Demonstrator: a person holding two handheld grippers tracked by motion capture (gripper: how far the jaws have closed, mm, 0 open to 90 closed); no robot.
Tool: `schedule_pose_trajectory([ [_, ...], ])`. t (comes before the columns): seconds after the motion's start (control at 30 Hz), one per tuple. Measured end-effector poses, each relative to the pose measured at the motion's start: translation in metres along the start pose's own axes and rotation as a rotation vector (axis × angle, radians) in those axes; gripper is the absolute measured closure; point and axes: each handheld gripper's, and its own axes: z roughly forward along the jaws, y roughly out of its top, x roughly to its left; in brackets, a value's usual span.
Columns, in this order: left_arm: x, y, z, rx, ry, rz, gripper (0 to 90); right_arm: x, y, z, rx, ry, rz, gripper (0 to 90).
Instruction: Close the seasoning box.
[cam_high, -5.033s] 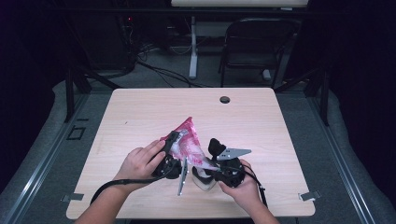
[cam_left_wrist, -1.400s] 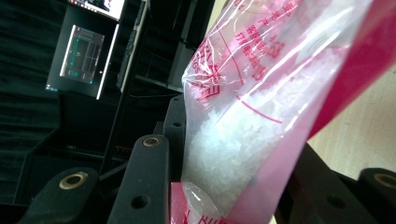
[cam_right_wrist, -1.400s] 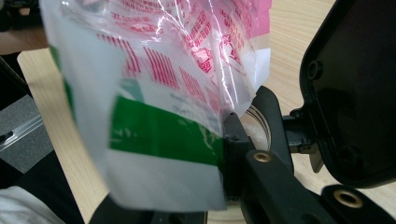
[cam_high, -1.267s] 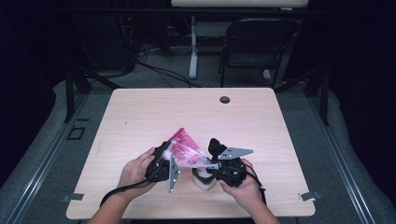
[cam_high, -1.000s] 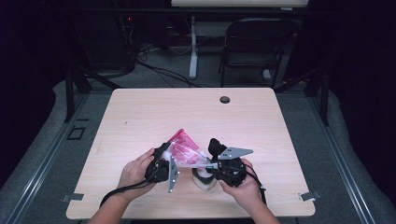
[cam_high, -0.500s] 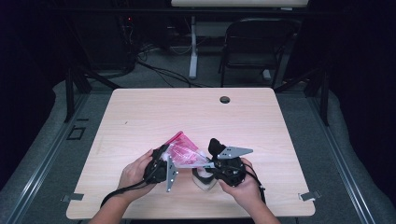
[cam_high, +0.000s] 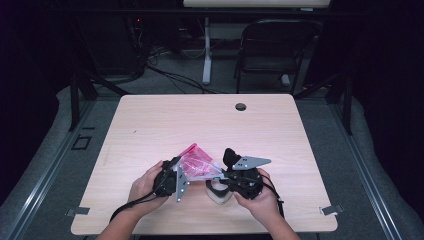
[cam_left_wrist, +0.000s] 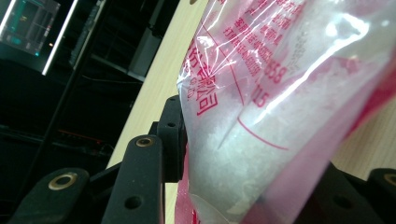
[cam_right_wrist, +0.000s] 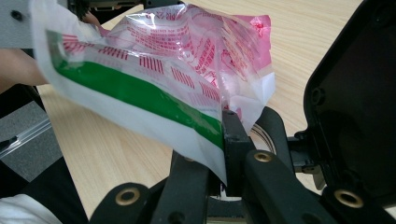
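At a pale wooden counter (cam_high: 150, 125), we hold a clear plastic bag (cam_high: 196, 164) printed in red between two hand-held claws, near the front edge and a little left of the middle. Our left hand (cam_high: 142, 186) carries the left claw (cam_high: 172, 170), which sits at the bag's left end. Its jaws have just been opening, and in the left gripper view the bag (cam_left_wrist: 280, 107) stands between them, close against the left-hand jaw, with white grainy contents showing through the film; whether the pads press on it we cannot tell. Our right hand (cam_high: 260, 197) carries the right claw (cam_high: 216, 176), topped by its grey three-cornered plate (cam_high: 250, 162), at the bag's right end. In the right gripper view its jaws are pinched shut on the bag's edge, where a white margin and a green band (cam_right_wrist: 140, 95) run down into the nip. From there the bag (cam_right_wrist: 187, 51) rises and spreads away to the upper left, crumpled, its red lettering catching the light. Beneath the right claw, in the high view, a small white object (cam_high: 220, 192) rests on the counter; we cannot make out what it is. A round cable hole (cam_high: 241, 106) marks the counter's far edge, and beyond it a dark chair (cam_high: 272, 55) stands on the grey floor (cam_high: 175, 80)
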Motion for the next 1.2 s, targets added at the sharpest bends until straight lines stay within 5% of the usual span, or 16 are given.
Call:
schedule_pose_trajectory([
  [0.53, -0.001, -0.008, 0.007, 0.026, -0.098, -0.102, 66.2, 0.003, 0.007, 0.0, -0.022, 0.018, -0.018, 89.4],
  [1.2, -0.004, -0.019, 0.019, 0.03, -0.248, -0.286, 66.9, 0.006, 0.017, 0.003, -0.044, 0.048, -0.029, 89.1],
])
